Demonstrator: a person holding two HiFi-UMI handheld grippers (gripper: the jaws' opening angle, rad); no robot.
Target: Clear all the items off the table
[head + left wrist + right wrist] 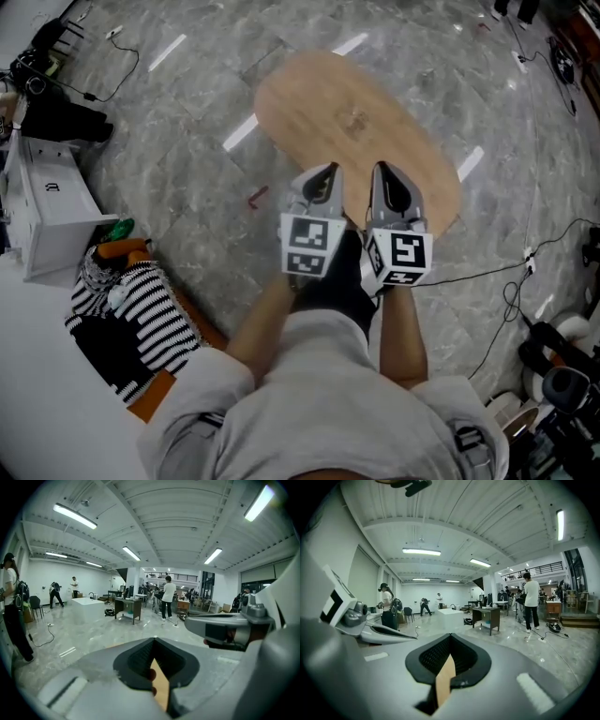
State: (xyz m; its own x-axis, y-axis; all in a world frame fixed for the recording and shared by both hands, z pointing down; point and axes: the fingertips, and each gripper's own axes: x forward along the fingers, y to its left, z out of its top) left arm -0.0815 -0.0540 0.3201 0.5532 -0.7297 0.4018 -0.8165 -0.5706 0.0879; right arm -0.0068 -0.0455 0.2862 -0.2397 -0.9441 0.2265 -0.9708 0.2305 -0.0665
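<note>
The oval wooden table (356,122) stands bare on the grey marble floor, with nothing on its top in the head view. My left gripper (323,173) and right gripper (386,173) are held side by side over the table's near edge, tips pointing away from me. Both are shut and hold nothing. In the left gripper view the jaws (154,665) meet, with only a sliver of table wood (161,686) showing through, and the right gripper (225,627) lies alongside. The right gripper view shows the same closed jaws (449,660) above wood (444,681).
On the floor at my left lie a black-and-white striped cloth (141,300), orange and green items (122,246) and a white box (52,202). A small red thing (258,197) lies left of the table. Cables (497,272) run at the right. Several people stand in the hall (167,597).
</note>
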